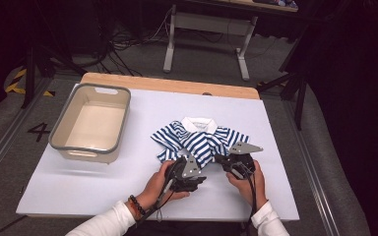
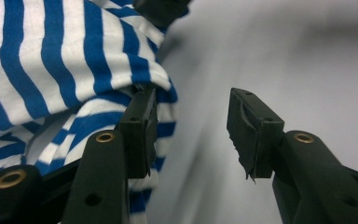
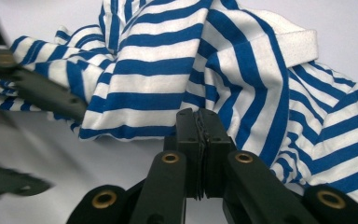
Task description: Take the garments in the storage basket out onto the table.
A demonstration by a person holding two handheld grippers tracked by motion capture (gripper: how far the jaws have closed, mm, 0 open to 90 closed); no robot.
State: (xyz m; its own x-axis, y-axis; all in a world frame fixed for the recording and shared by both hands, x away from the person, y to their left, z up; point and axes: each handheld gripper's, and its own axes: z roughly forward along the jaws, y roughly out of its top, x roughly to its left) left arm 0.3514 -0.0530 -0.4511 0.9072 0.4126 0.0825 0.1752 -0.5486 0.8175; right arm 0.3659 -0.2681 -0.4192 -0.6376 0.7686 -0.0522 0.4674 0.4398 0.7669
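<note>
1. Grey-rimmed beige plastic tub (image 1: 91, 123), rectangular, on the left of the white table top (image 1: 78, 182); its floor shows bare, with nothing lying in it.
2. Both hands enter from the near edge in white sleeves; left hand (image 1: 155, 187) wears a dark bead bracelet and angles its gripper toward the right; right hand (image 1: 248, 182) points its gripper to the far side.
3. Left gripper (image 2: 193, 133): jaws apart, nothing between the pads; one jaw lies against the cloth's edge, the other over bare table.
4. Right gripper (image 3: 204, 140): jaws closed together at the near hem; whether cloth is pinched cannot be told.
5. Blue-and-white striped polo shirt (image 1: 199, 140), white collar on the far side, lies crumpled at table centre, right of the tub, just beyond both grippers.
</note>
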